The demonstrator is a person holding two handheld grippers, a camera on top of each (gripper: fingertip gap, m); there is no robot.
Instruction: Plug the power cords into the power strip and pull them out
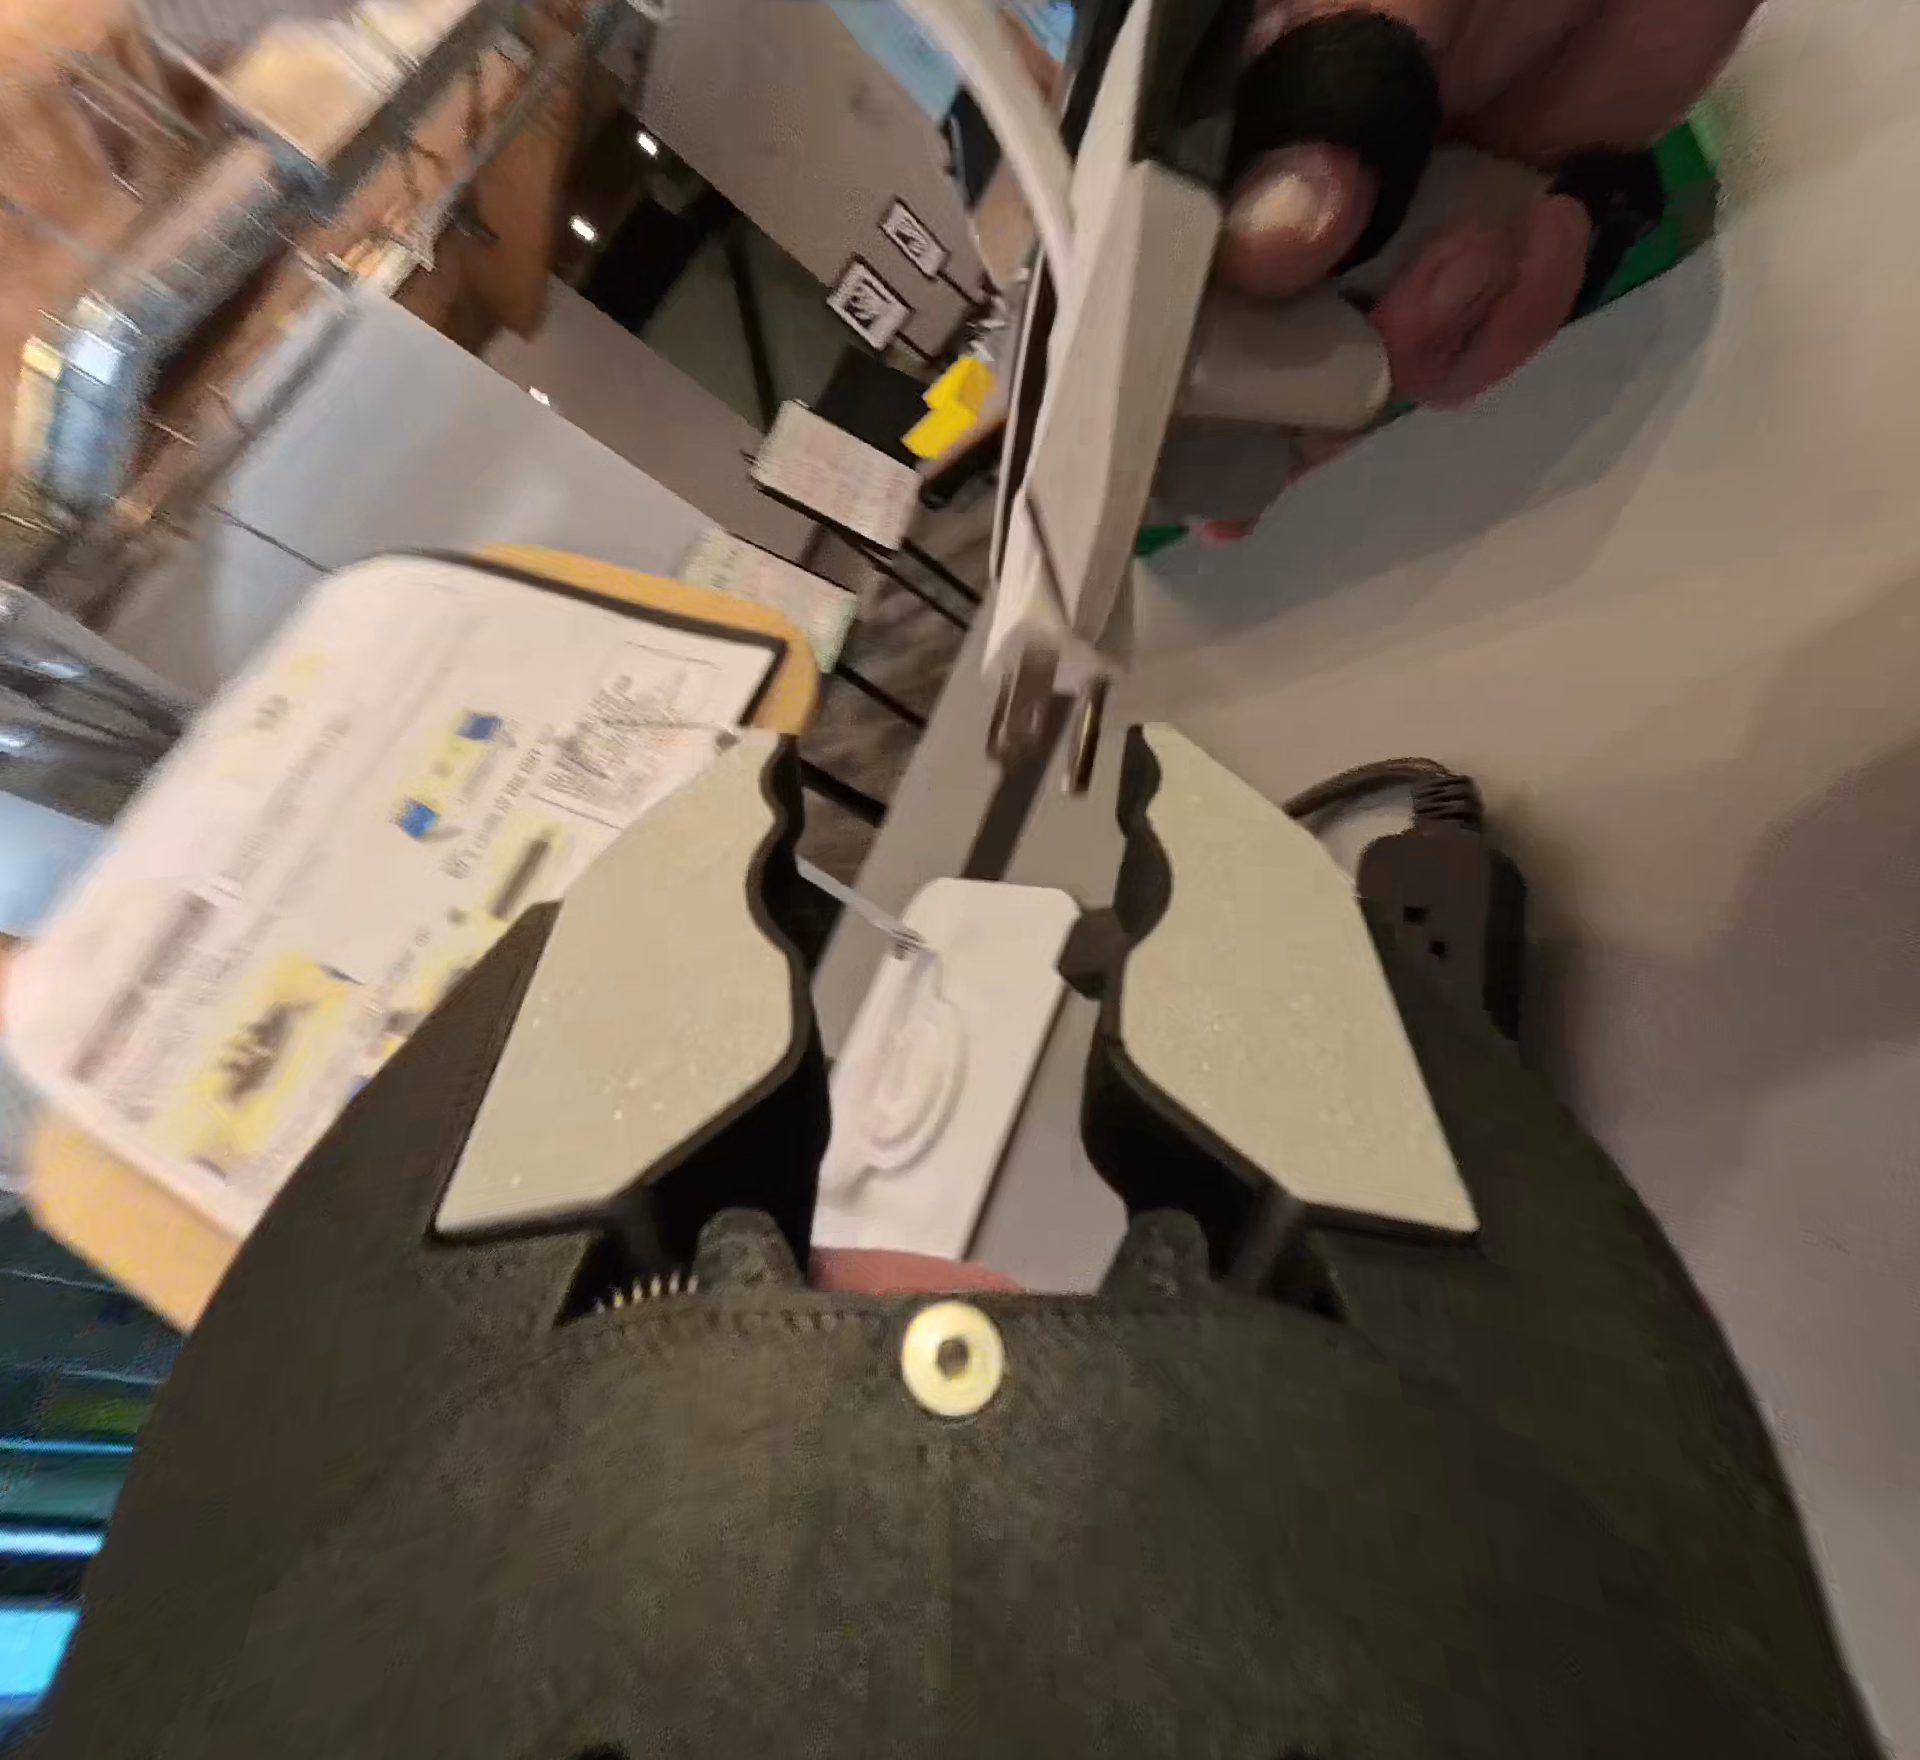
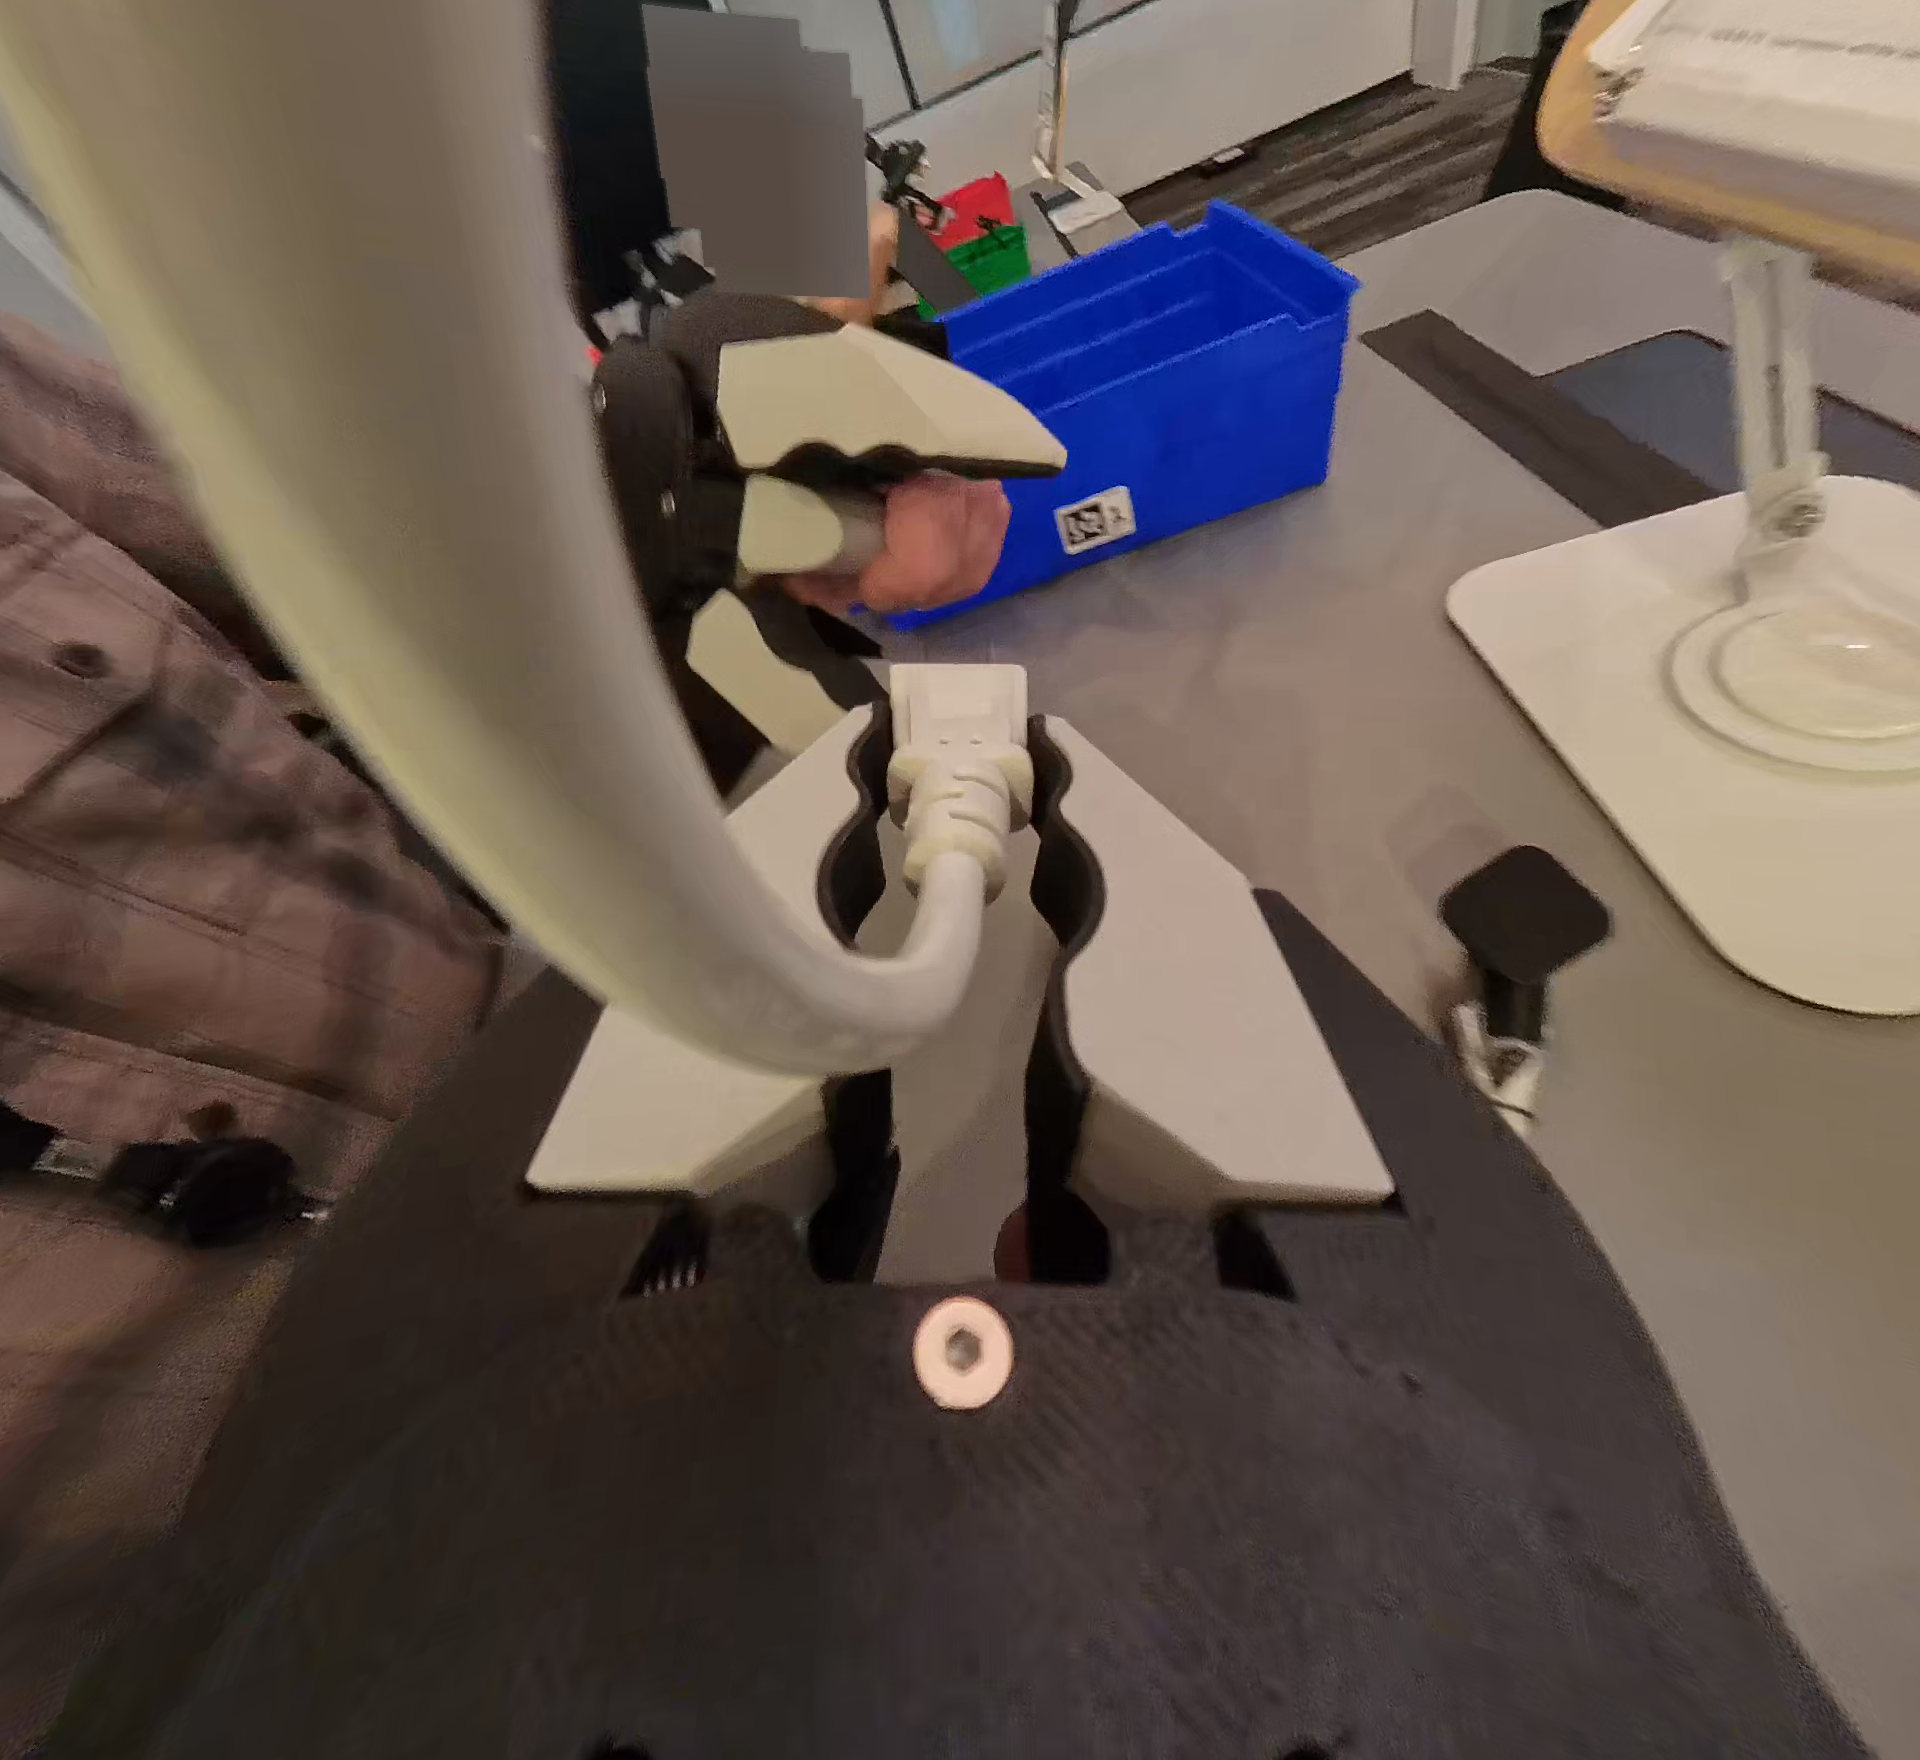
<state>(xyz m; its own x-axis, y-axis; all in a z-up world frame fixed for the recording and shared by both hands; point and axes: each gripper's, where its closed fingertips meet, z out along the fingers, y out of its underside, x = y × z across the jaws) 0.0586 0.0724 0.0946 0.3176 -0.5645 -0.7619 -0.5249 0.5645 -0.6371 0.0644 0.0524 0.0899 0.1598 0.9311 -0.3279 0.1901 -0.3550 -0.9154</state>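
My right gripper is shut on a white plug, held above the grey table. The plug's thick white cord loops up and left, close to the camera. In the left wrist view the right gripper hangs tip down with the plug's metal prongs showing just beyond my left fingertips. My left gripper is open and empty. The black power strip lies on the table behind my left gripper's right finger, partly hidden. The left gripper also shows in the right wrist view.
A blue bin stands on the table behind the left gripper. A white stand base carries a clipboard with papers. A black plug-like piece lies near the stand. A person's plaid sleeve is at the left.
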